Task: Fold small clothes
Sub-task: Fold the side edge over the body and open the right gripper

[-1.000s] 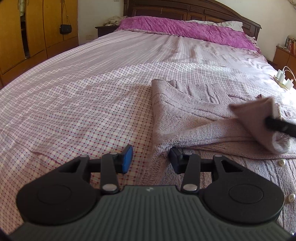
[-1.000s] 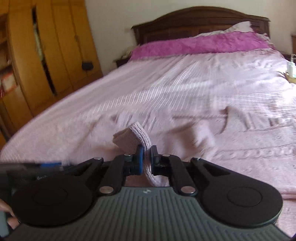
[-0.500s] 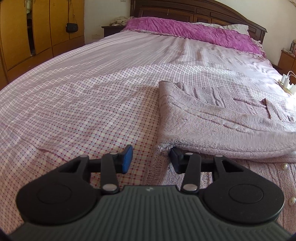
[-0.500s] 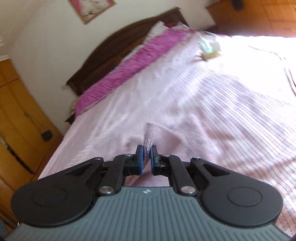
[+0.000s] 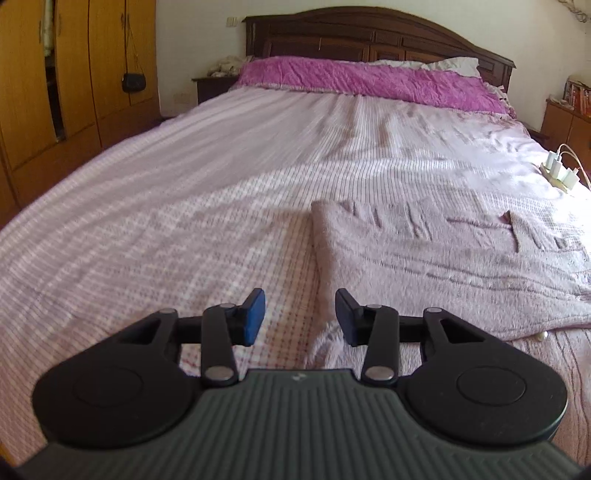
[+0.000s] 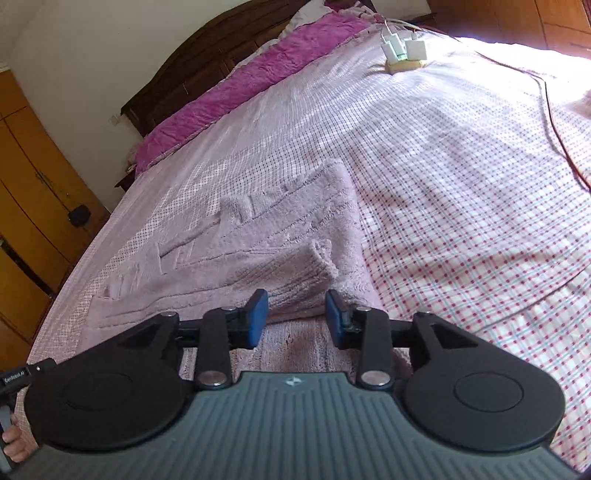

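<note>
1. A bed with a pink checked sheet fills the room; a dark wooden headboard stands at 12 o'clock and a wardrobe at 10 o'clock.
2. One magenta cover and one power strip lie on the bed.
3. One pink knitted cardigan lies partly folded on the sheet.
4. Left tool: released, empty, above the cardigan's edge.
5. Right tool: released, empty, over the folded sleeve.

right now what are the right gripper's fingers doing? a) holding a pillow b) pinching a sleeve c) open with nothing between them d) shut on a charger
c: the right gripper has its fingers spread wide with nothing between them, and the cardigan lies on the bed past the tips.
</note>
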